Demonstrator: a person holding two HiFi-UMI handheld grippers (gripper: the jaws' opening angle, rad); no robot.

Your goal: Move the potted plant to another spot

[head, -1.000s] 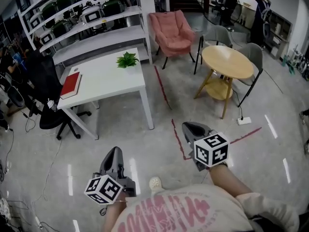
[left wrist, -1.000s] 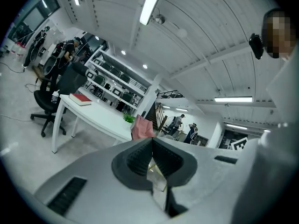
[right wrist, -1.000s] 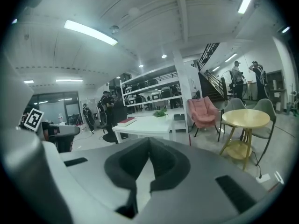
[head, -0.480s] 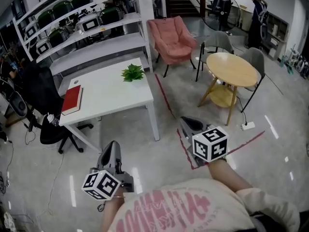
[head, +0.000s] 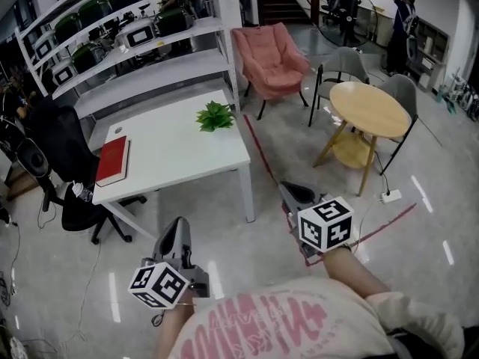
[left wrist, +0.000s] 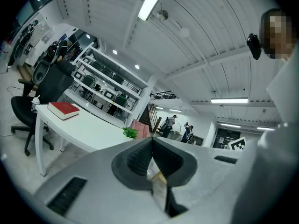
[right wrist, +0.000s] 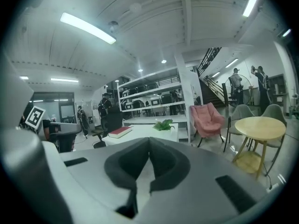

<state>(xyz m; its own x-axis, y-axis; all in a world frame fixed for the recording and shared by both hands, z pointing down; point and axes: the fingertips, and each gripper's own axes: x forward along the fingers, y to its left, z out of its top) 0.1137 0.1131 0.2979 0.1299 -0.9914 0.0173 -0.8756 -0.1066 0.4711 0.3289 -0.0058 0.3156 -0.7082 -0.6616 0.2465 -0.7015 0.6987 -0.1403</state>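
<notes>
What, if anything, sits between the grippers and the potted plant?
Nothing visible blocks it. The potted plant stands near the white table's far right corner. Only bare floor and bare tabletop lie between it and the left gripper and right gripper. The red book lies at the table's left edge, off that line.

Potted plant green; table white; book red; armchair pink; round table light wood; floor line red.

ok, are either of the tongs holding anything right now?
Nothing held: the left tongs and right tongs are both shut and empty; the small green potted plant sits on the white rectangular table, apart from both.
</notes>
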